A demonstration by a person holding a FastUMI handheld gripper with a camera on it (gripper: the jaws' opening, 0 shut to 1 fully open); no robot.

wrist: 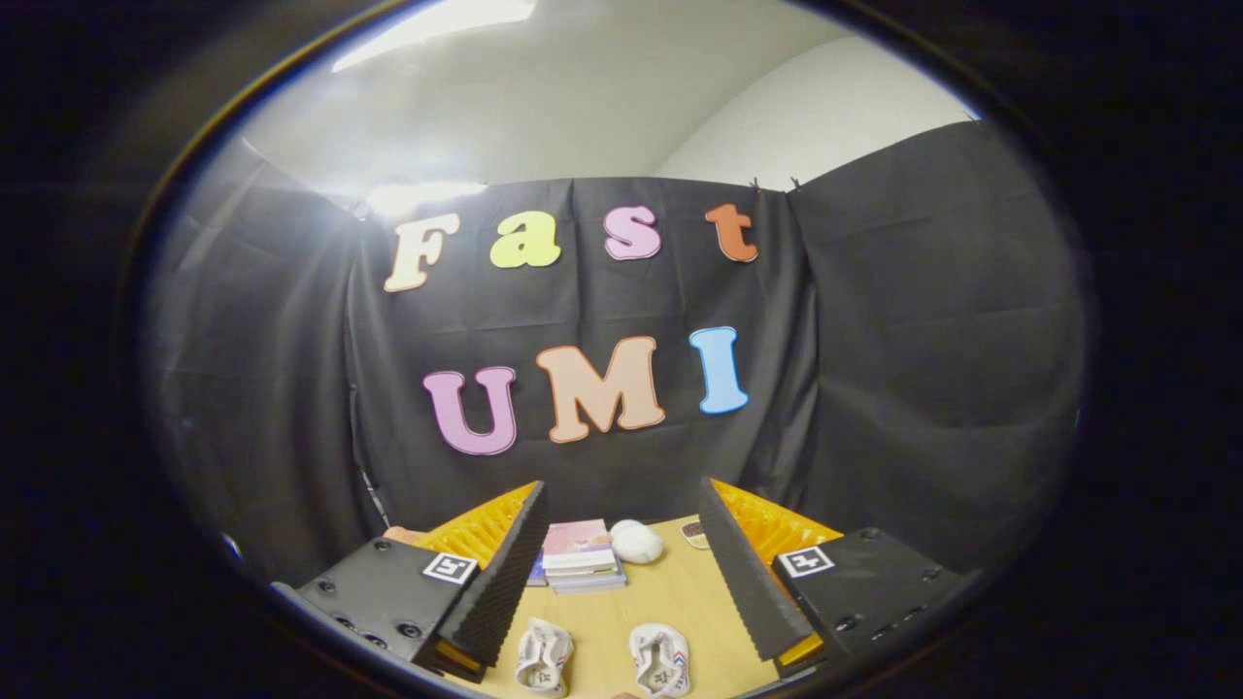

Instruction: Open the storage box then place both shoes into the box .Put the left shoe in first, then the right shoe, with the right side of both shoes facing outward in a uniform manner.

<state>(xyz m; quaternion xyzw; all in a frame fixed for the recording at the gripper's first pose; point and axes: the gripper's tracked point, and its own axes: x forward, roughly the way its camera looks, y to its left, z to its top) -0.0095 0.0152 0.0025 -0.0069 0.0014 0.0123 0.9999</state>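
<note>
While the tongs hang spread wide and empty above the table, both shoes sit side by side just ahead of the fingers, toes towards the camera. Beyond them lie a stack of books and a white rounded object. No storage box can be made out from here, so the risk is plain: going for a shoe before the lid is open, or picking the wrong shoe first, since left and right look nearly identical.

Two small white fabric shoes, one stack of books and one white rounded lump are counted on the pale wooden tabletop.
</note>
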